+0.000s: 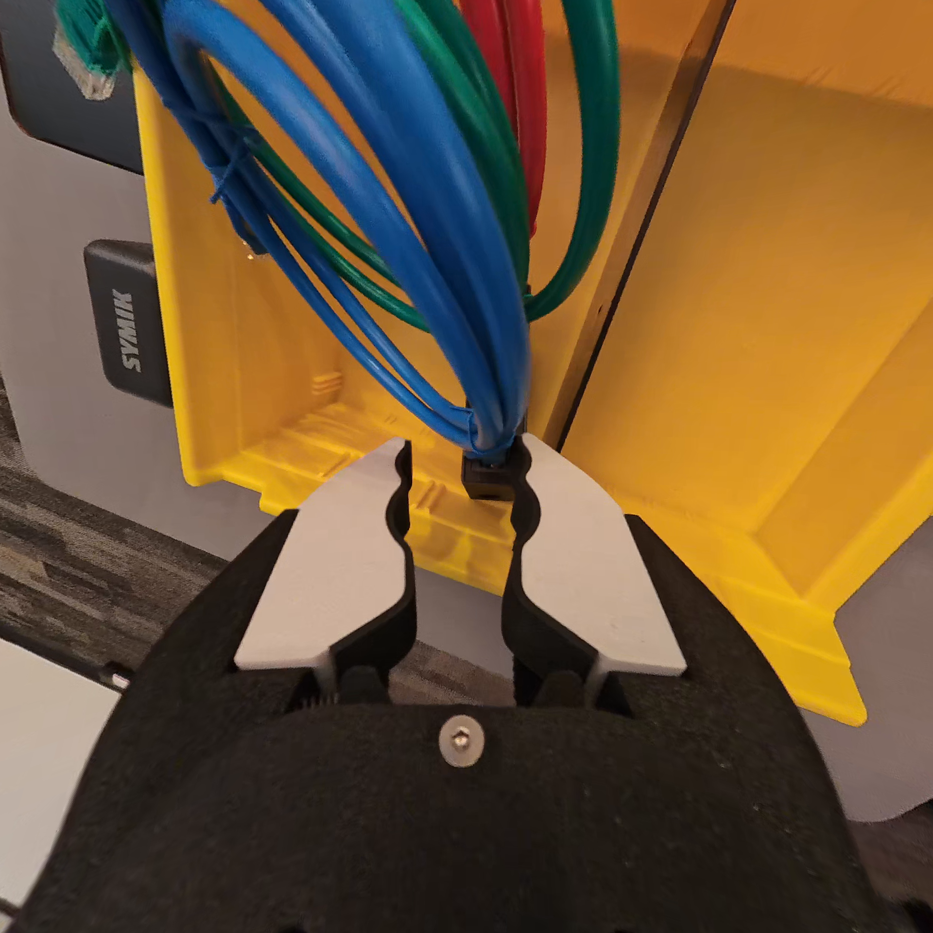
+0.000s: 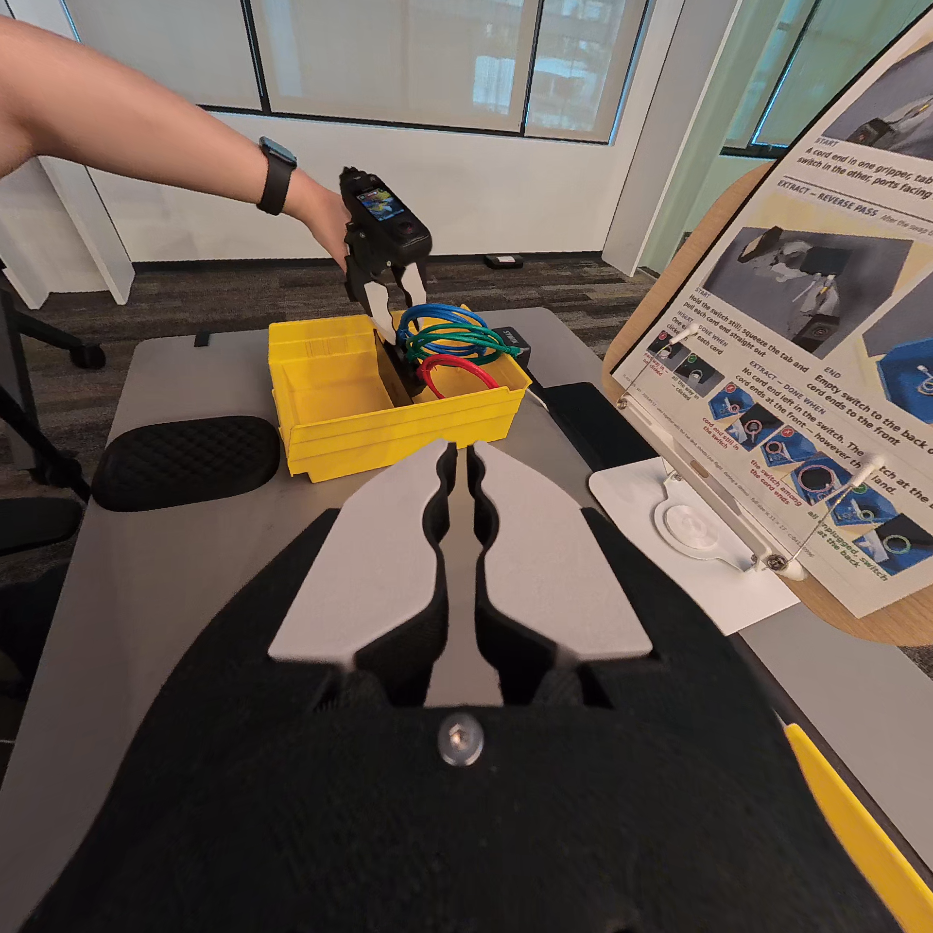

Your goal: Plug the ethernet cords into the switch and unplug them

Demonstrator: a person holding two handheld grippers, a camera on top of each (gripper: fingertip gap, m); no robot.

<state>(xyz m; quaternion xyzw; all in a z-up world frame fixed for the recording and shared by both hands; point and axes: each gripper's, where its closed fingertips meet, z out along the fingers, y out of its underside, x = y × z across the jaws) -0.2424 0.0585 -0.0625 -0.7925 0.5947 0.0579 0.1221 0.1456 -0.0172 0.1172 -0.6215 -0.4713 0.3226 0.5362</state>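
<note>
- The left hand-held gripper (image 1: 464, 449), jaws parted, reaches into a yellow bin (image 2: 404, 429) on the counter (image 2: 176, 580), its right finger touching a black plug (image 1: 487, 474) of the bundled blue cord (image 1: 404, 227).
- Green cord (image 2: 454, 343) and red cord (image 2: 454, 373) share that compartment.
- The right hand-held gripper (image 2: 462, 449) hangs before the bin, nearly closed and grasping nothing.

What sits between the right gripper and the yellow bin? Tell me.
Nothing: in the right wrist view only bare grey table separates the right gripper from the yellow bin.
</note>
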